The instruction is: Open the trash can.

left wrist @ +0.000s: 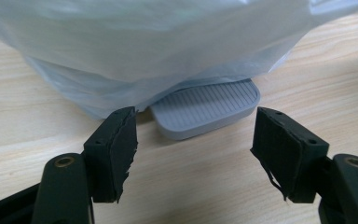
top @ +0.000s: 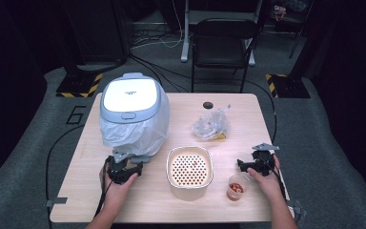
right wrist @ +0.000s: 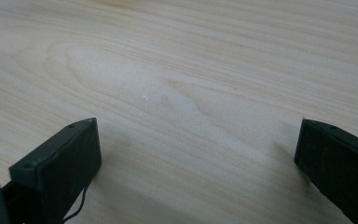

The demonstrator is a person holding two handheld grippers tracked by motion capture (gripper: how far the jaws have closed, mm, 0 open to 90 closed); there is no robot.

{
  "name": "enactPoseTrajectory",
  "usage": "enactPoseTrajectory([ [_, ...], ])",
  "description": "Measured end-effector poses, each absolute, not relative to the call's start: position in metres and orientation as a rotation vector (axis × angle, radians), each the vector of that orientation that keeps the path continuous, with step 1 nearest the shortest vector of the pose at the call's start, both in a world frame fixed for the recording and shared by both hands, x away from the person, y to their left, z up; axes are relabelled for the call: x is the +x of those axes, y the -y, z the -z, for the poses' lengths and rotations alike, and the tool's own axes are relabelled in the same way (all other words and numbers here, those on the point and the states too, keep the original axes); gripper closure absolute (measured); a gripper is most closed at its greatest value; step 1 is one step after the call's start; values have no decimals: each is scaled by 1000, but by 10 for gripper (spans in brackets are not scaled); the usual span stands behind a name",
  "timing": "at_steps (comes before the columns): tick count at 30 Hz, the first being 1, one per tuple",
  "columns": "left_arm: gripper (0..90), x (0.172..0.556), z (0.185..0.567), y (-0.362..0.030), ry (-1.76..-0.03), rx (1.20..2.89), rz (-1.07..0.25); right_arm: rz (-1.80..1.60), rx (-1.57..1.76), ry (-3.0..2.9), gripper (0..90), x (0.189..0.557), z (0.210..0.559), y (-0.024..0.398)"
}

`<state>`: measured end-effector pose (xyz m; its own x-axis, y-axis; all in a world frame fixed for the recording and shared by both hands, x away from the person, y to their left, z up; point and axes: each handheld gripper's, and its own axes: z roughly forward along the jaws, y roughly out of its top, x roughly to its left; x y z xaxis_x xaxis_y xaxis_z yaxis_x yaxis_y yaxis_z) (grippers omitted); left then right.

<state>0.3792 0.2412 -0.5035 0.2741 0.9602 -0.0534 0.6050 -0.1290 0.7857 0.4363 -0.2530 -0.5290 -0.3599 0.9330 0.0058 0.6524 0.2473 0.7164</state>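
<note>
A pedal bin [top: 132, 107] with a white and grey lid, lined with a pale plastic bag [left wrist: 168, 51], stands at the table's left. Its ribbed grey foot pedal [left wrist: 206, 108] pokes out from under the bag. My left gripper [top: 125, 164] sits just in front of the bin, low over the table. In the left gripper view it [left wrist: 193, 149] is open, its jaws spread either side of the pedal and a little short of it, nothing between them. My right gripper [top: 244, 165] rests at the table's right. In its own view the right gripper [right wrist: 196, 158] stands open over bare wood.
A white perforated basket [top: 189, 190] sits at centre front. A small clear cup [top: 237, 187] with red pieces stands beside my right hand. A crumpled clear bag [top: 212, 125] lies farther back. A black folding chair [top: 224, 43] stands beyond the table.
</note>
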Motion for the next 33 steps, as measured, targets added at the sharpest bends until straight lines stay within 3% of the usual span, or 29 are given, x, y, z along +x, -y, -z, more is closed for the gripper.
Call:
enactPoseTrajectory([
  [8,261,388,509,-229,-1464,1765,-614,-893,1437,-2110,0,436,529,253],
  [15,333,386,503,-232,-1452,1754,-664,-894,1431,-2111,0,436,529,253],
  [22,427,390,496,-225,-1437,1737,-615,-894,1431,-2111,0,436,529,253],
  [27,415,398,500,-215,-1407,1758,-593,-894,1431,-2111,0,436,529,253],
  [33,370,399,507,-215,-1469,1779,-713,-896,1421,-2119,0,436,529,253],
])
